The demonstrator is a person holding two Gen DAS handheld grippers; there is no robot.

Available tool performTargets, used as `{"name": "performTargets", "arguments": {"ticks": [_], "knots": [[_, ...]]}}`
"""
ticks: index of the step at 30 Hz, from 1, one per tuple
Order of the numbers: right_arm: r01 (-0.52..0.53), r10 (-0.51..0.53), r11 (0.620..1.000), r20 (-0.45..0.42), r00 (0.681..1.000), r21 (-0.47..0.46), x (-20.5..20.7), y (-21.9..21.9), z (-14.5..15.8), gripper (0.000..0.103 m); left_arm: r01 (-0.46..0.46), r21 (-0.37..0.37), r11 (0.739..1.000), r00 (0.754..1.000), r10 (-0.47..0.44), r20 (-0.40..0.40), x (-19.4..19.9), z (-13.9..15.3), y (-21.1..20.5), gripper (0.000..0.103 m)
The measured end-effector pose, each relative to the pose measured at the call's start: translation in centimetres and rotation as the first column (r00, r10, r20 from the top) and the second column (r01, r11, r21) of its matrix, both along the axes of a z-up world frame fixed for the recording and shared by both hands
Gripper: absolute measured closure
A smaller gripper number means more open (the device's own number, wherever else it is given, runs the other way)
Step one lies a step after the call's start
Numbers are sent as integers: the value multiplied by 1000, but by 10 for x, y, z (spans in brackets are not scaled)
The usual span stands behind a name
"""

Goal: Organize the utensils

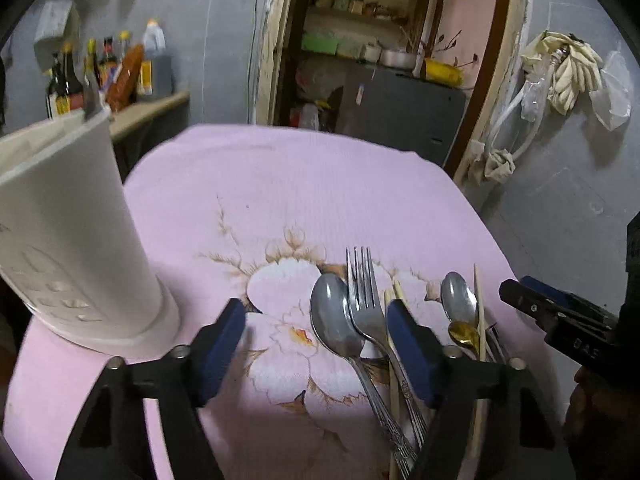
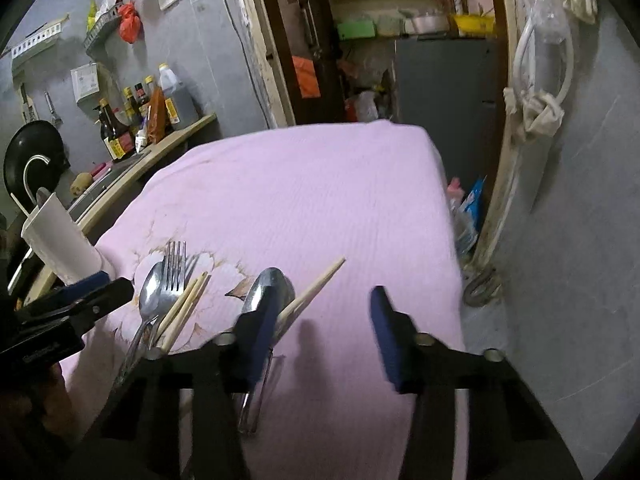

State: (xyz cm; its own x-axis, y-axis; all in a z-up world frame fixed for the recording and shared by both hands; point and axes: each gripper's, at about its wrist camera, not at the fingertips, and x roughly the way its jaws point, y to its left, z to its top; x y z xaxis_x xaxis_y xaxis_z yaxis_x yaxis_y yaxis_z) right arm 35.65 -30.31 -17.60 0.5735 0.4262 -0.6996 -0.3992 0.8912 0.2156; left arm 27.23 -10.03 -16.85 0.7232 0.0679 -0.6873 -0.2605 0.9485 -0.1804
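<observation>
Utensils [image 1: 360, 312] on pink tablecloth [image 1: 280, 184] (kitchen).

Pink cloth-covered table [image 1: 280, 168]: spoons [image 1: 334, 316], fork [image 1: 366, 300], chopsticks [image 2: 186, 308], holder [image 1: 68, 248].

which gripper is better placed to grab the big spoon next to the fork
Left. The left gripper is open with the big spoon and fork lying between its fingers. The right gripper is open beside the other spoon, farther away.

The left black two-finger gripper with blue pads [image 1: 316, 344] is wide open and holds nothing. The right black two-finger gripper with blue pads [image 2: 324, 332] is wide open too, just beside it.
</observation>
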Motion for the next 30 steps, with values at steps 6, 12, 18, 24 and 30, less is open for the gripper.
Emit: {"name": "performTargets", "arguments": {"ticks": [6,12,18,24,30], "knots": [[-4,4,1000,-57,998,-2,10,5,-11,69,9,-64,998,998,-13,-59,10,-14,7,62],[-16,19,1000,-101,995,26,18,10,-17,74,18,-94,995,996,-27,-90,16,-20,10,66],[-3,9,999,-161,987,36,30,14,-26,76,37,-142,989,993,-52,-106,27,-23,17,66],[-8,7,1000,-216,976,-4,40,26,-27,76,81,-115,990,987,-96,-132,34,-21,14,76],[31,-42,999,-294,955,-42,49,33,-25,80,106,-135,985,977,-128,-171,40,-20,10,90]]}}
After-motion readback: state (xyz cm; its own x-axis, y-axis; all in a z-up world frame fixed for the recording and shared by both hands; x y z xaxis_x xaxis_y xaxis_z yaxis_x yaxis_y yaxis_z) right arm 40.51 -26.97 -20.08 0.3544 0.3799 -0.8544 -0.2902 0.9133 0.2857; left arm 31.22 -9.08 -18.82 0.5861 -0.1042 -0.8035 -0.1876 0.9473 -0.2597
